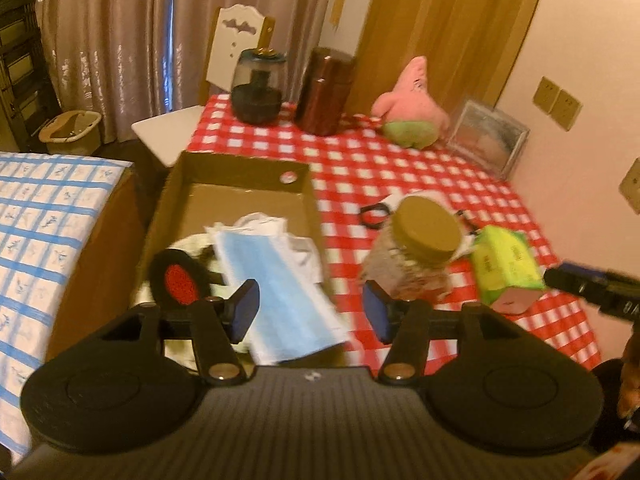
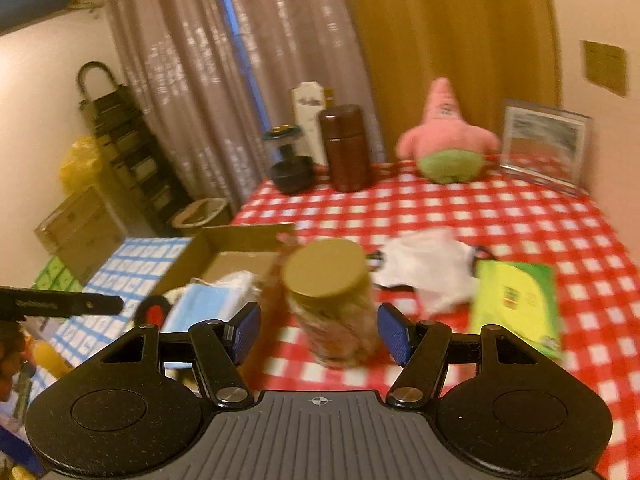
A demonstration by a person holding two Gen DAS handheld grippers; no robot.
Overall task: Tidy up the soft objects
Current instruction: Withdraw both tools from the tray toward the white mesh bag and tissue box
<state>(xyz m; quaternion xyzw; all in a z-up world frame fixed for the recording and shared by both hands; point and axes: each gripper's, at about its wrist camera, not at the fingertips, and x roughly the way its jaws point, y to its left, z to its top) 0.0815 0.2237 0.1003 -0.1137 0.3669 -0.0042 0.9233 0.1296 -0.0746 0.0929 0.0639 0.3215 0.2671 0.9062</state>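
Observation:
A cardboard box point(image 1: 240, 172) at the table's left edge holds a blue face mask point(image 1: 280, 280), white cloth point(image 1: 264, 224) and a black-and-red pad point(image 1: 180, 280). My left gripper point(image 1: 312, 308) is open and empty above the box's near end, over the mask. My right gripper point(image 2: 320, 332) is open, its fingers either side of a glass jar with a tan lid point(image 2: 332, 304), not touching. A white mask point(image 2: 428, 268) and a green tissue pack point(image 2: 516, 304) lie right of the jar. A pink plush star point(image 2: 444, 136) sits at the back.
The red checked table point(image 2: 500, 216) also bears a dark jar point(image 2: 292, 160), a brown canister point(image 2: 346, 148) and a picture frame point(image 2: 544, 144) at the back. A blue checked surface point(image 1: 44, 232) lies left of the box, with a white chair point(image 1: 236, 48) behind.

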